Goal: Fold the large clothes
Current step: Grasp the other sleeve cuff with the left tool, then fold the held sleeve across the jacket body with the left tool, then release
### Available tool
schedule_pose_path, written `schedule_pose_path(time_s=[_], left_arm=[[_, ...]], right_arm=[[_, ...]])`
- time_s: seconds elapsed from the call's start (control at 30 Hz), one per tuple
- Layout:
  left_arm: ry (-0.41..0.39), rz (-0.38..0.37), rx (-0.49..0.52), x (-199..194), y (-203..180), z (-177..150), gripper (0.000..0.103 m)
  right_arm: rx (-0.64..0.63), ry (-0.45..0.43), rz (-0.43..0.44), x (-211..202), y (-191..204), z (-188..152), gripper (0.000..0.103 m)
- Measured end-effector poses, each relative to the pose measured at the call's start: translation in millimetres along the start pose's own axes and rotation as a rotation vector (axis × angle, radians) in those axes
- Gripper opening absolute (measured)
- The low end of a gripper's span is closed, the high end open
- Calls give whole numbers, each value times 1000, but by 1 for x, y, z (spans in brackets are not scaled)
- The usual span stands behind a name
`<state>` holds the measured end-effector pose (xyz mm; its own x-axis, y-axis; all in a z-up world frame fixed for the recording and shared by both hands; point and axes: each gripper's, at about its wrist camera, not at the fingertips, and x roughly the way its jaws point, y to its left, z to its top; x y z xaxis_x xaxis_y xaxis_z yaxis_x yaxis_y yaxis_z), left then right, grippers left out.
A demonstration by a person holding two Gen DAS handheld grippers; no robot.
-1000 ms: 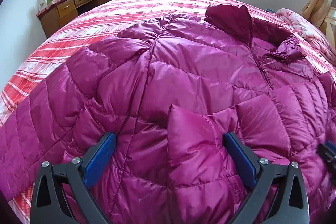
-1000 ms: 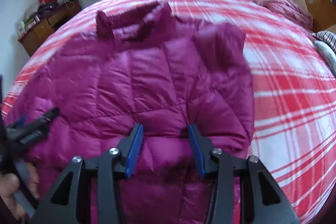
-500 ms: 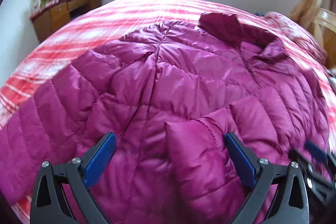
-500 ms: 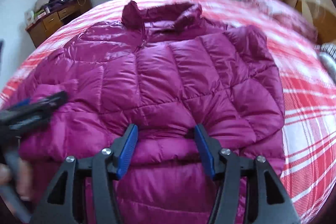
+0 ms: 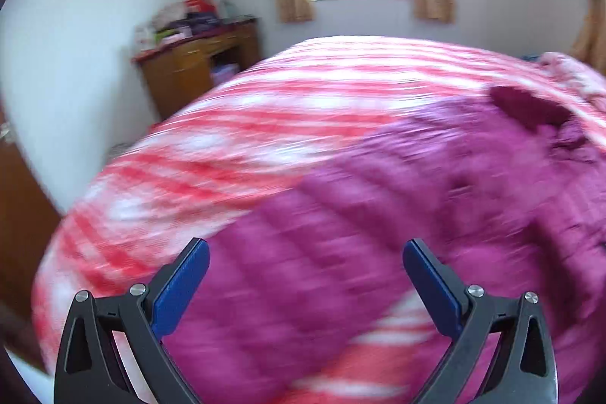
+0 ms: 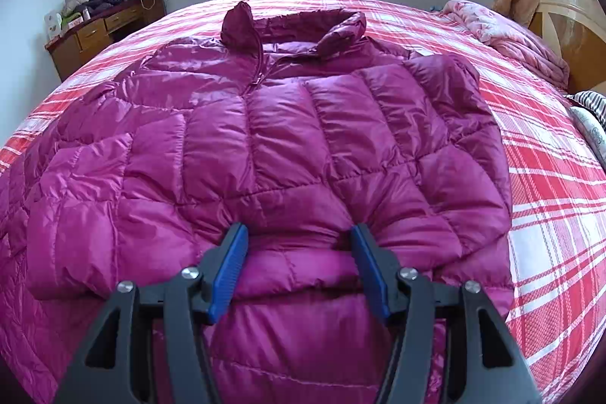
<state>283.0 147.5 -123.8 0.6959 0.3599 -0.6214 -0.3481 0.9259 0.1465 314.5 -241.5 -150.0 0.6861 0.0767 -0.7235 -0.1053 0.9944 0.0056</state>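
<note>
A magenta quilted down jacket (image 6: 288, 139) lies front up on the red plaid bed (image 6: 549, 177), collar (image 6: 295, 25) toward the window. Both sleeves are folded in over the body. My right gripper (image 6: 299, 230) hovers at the near hem, its jaws apart on either side of a puffy roll of jacket fabric and not pinching it. The left wrist view is blurred by motion. There my left gripper (image 5: 306, 245) is wide open and holds nothing, above the left part of the jacket (image 5: 435, 195) near its edge, with bare bedspread (image 5: 265, 124) beyond.
A cluttered wooden desk (image 6: 102, 29) stands at the far left wall under the curtained window. A pink quilt (image 6: 503, 36) is bunched at the far right by the headboard (image 6: 568, 25). Plaid bedspread lies bare to the right of the jacket.
My left gripper swung off to the left, away from the folded sleeve end, and its view blurred. My right gripper's jaws widened around the hem fold, and the jacket has settled flat.
</note>
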Motion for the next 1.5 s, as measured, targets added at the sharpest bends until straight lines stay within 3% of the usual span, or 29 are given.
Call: schedule_pose_path(time_s=[0.13, 0.23, 0.4, 0.47, 0.5, 0.53, 0.57, 0.67, 0.8, 1.0, 1.23, 1.5], left_arm=[[78, 57, -137, 7, 76, -27, 102], [138, -4, -256, 13, 111, -46, 102], [188, -123, -352, 27, 114, -53, 102], [177, -121, -342, 29, 104, -49, 102], [167, -139, -322, 29, 97, -47, 97], [159, -155, -300, 26, 91, -45, 85], [162, -155, -270, 28, 85, -43, 46], [138, -163, -210, 25, 81, -30, 18], [-14, -106, -112, -3, 84, 4, 16], [-155, -53, -3, -29, 73, 50, 15], [-259, -84, 72, -60, 38, 89, 14], [-356, -161, 210, -101, -32, 118, 14]], right_arm=[[-2, -8, -3, -2, 0, -2, 62], [-6, -12, -8, -2, 1, -2, 63], [-1, -20, -9, -4, 1, -3, 64], [2, -24, -9, -5, 1, -4, 64], [2, -26, -9, -5, 1, -4, 65], [2, -25, -9, -5, 1, -3, 65], [3, -26, -6, -5, 0, -3, 65], [1, -36, 10, -17, -1, -5, 65], [-41, -83, 31, -53, 0, -17, 65], [-84, -71, 12, -73, -5, -37, 65], [-78, -56, 19, -79, -13, -54, 65], [-26, -53, 32, -76, -28, -64, 65]])
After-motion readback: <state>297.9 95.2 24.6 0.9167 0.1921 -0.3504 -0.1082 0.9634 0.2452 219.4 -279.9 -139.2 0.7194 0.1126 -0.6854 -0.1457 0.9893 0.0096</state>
